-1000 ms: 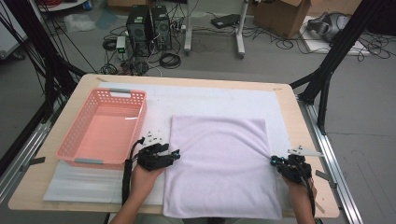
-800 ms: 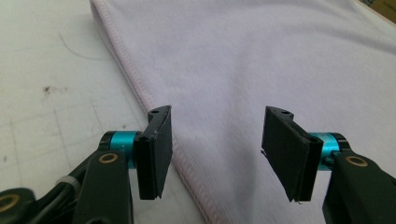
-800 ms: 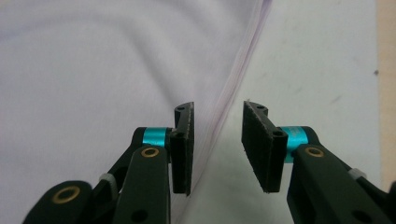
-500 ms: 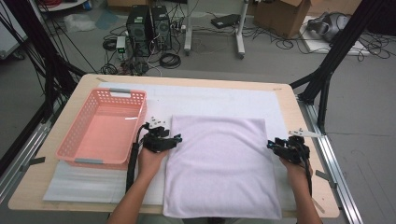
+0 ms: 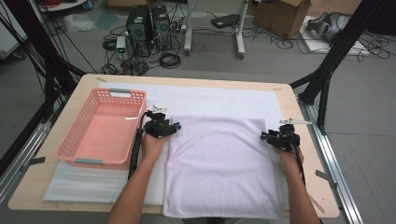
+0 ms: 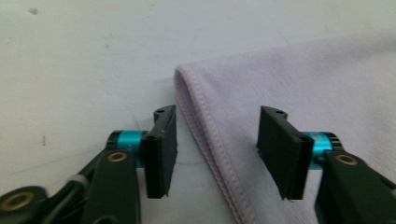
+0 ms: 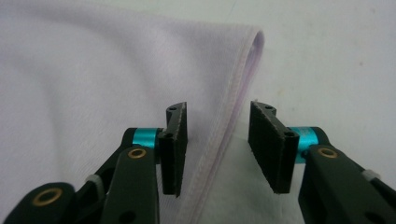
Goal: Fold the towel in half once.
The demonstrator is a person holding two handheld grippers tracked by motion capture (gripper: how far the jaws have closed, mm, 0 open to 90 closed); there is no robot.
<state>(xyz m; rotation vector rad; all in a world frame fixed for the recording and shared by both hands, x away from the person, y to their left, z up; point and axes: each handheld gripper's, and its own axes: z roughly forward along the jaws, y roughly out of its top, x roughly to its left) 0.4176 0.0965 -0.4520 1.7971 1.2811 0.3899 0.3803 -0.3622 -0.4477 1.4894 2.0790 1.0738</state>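
Two grippers low over bench [image 5: 196,84], forearms stretched forward. Left gripper [image 6: 217,149] fingers apart, just narrowing; right gripper [image 7: 218,144] likewise apart. Towel [image 5: 219,163] edge lies between each pair, ungripped.

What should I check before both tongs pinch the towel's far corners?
1. Left tongs straddle the towel hem: ok, edge runs between the open jaws.
2. Right tongs straddle the opposite hem: ok, edge between the open jaws.
3. Pads pressing cloth yet: not ok, gaps visible on both; both sets have just been moving.
4. Both layers of the folded edge inside the jaws: cannot tell.
5. Towel lying flat, no bunching: ok.
6. Pink basket off the towel: ok, it sits to the left.
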